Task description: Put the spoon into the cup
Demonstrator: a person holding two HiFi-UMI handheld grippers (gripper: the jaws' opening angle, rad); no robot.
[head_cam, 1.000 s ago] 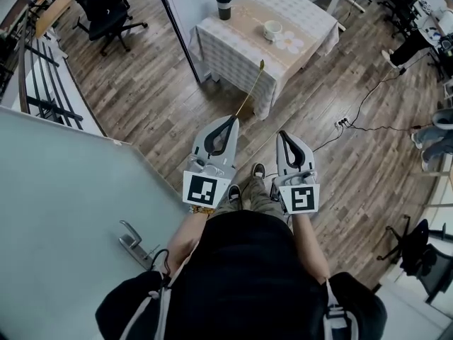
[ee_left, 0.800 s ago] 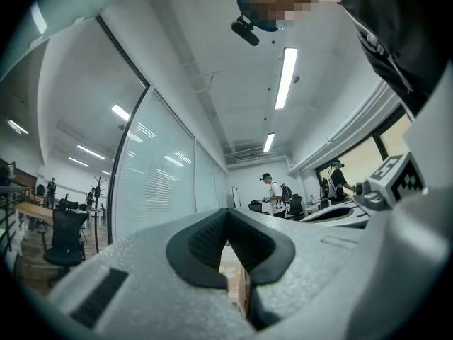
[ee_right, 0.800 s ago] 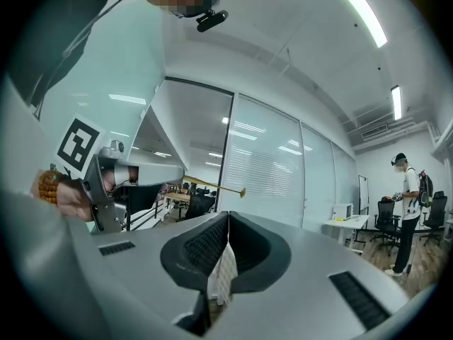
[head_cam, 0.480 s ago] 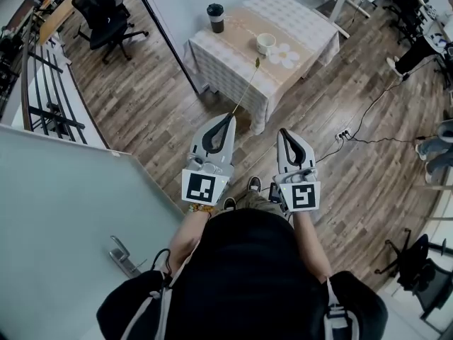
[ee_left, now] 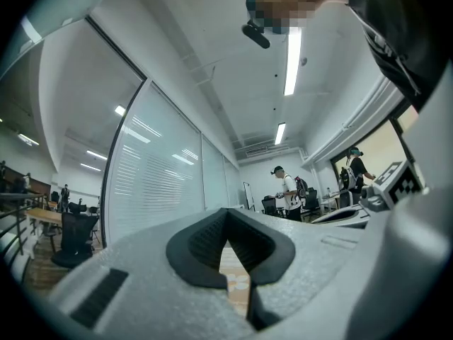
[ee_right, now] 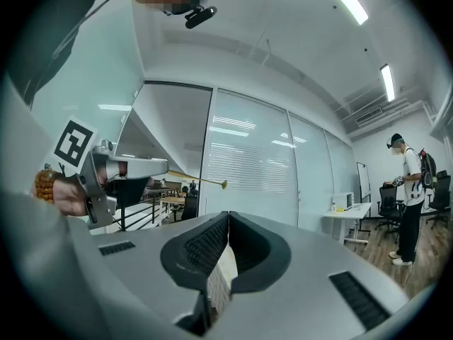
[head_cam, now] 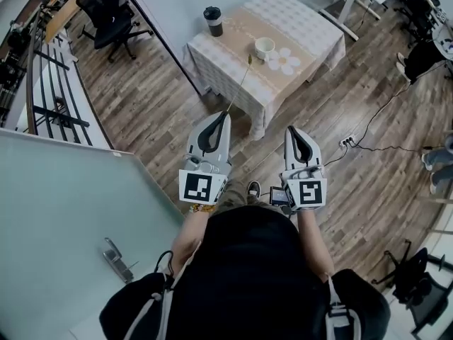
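Note:
A thin gold spoon (head_cam: 239, 85) sticks out forward from my left gripper (head_cam: 226, 114), which is shut on its handle end. In the right gripper view the spoon (ee_right: 200, 182) points right from the left gripper (ee_right: 106, 170), bowl end free in the air. The white cup (head_cam: 265, 47) stands on a table with a checked cloth (head_cam: 315, 27), well ahead of the spoon tip. My right gripper (head_cam: 295, 130) is held beside the left one, shut with nothing in it. Both grippers hang over the wooden floor, short of the table.
A black tumbler (head_cam: 212, 20) stands at the table's far left corner. A glass partition (head_cam: 64, 190) runs along my left. An office chair (head_cam: 106, 6) is at the far left. A power strip and cable (head_cam: 347, 142) lie on the floor to the right. A person (ee_right: 409, 198) stands in the background.
The view has shifted as I step forward; the table and cup have slid slightly left and lower in the frame. Both grippers keep the same hold and spacing.

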